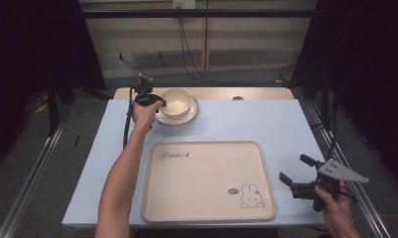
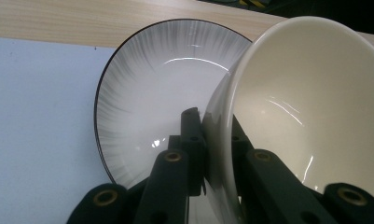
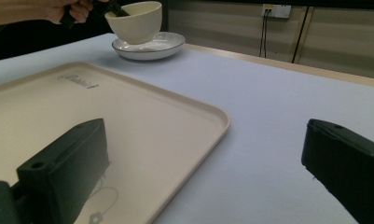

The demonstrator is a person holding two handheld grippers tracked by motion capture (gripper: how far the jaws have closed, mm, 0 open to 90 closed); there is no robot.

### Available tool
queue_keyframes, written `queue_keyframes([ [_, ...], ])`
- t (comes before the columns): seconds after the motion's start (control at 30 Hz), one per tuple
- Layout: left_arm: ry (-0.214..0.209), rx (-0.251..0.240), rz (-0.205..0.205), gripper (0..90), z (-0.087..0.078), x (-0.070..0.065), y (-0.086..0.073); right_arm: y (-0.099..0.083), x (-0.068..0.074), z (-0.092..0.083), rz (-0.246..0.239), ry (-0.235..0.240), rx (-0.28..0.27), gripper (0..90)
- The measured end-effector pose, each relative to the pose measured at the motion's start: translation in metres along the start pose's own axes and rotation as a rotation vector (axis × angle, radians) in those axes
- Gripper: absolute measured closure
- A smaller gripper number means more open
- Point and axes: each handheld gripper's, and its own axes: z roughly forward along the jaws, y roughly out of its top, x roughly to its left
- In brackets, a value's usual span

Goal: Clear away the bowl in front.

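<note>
Far side of the pale blue table (image 1: 266,124), and the left gripper (image 1: 154,101) has its black jaws clamped on the near rim of a cream ceramic bowl (image 1: 175,102). The left gripper view settles it: one jaw lies against the bowl's outer wall, the other inside, with the thin rim (image 2: 231,93) pinched between them. The bowl is tipped there, its mouth swung off to one side. It sits over a white shallow plate with grey streaks and a thin dark edge (image 2: 128,84). From the right gripper view (image 3: 134,21) the bowl's base looks to be on or just above the plate (image 3: 152,46), though at that distance I can't say whether the two touch. The left hand (image 1: 143,115) is wrapped round the gripper's handle, its forearm stretched up the left of the table, and a black cable (image 1: 127,121) trails down beside it.

Nearer the person lies a large beige rectangular plastic tray with a rabbit drawing in one corner (image 1: 206,198), with nothing on it. The bowl and plate stand just beyond its far left corner, apart from it.

Off the tray's right edge, the right gripper (image 1: 293,177) is held low in the right hand (image 1: 335,206), well away from the bowl. Its jaws are spread wide with nothing between them, aimed across the tray's corner.
</note>
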Motion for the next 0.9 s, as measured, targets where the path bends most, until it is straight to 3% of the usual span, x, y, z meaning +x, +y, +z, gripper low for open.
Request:
queue_keyframes([
  [0.5,-0.077,-0.016,0.056,83.5,-0.026,-0.01,-0.009,0.0,0.0,0.0,-0.031,-0.017,0.0,0.1],
  [0.6,-0.082,-0.024,0.052,83.5,-0.028,-0.012,-0.011,0.0,0.0,0.0,-0.034,-0.02,-0.001,0.1],
  [0.9,-0.113,-0.008,0.11,83.5,-0.037,-0.027,-0.018,0.0,0.001,-0.001,-0.032,-0.025,-0.005,0.2],
])
